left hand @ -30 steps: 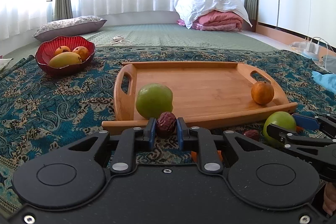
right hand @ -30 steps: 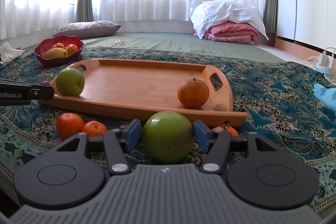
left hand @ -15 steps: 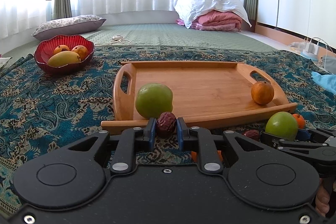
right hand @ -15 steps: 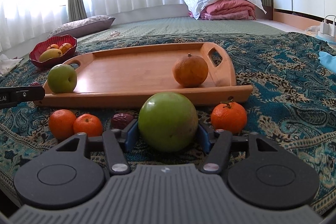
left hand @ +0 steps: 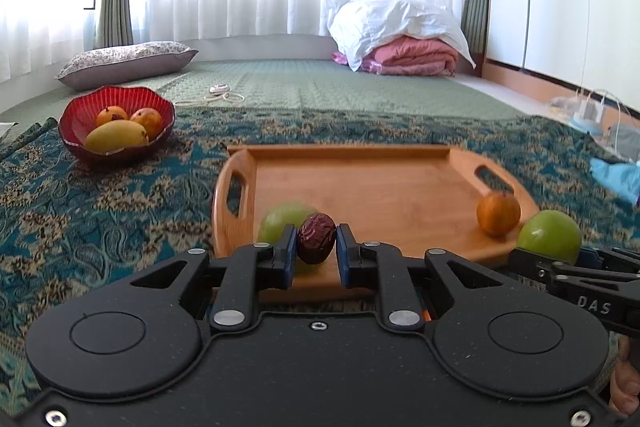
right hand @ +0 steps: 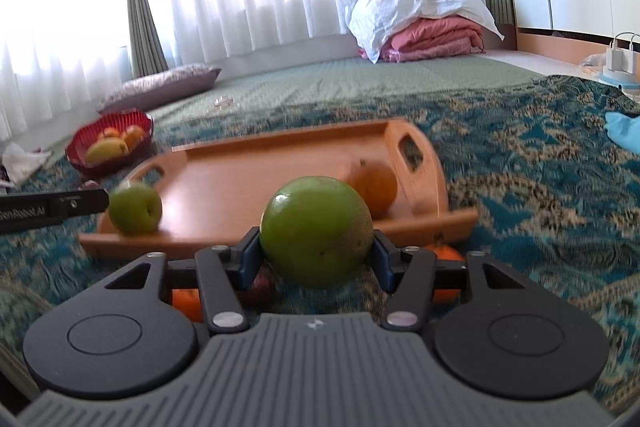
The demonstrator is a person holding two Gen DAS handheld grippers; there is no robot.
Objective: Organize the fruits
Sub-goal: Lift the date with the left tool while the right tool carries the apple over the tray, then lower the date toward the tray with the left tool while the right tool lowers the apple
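Two claws grip fruit: wrinkled date (left hand: 316, 243), smooth round apple (right hand: 316, 230) (green).

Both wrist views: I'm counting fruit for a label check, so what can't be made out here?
- Right wrist view: loose fruit on the blanket is mostly hidden behind the right gripper and its green apple; the count is unclear.
- Right wrist view: red bowl contents are blurred.
- Left wrist view: the tray's green fruit is blurred, partly behind the left gripper and its date.
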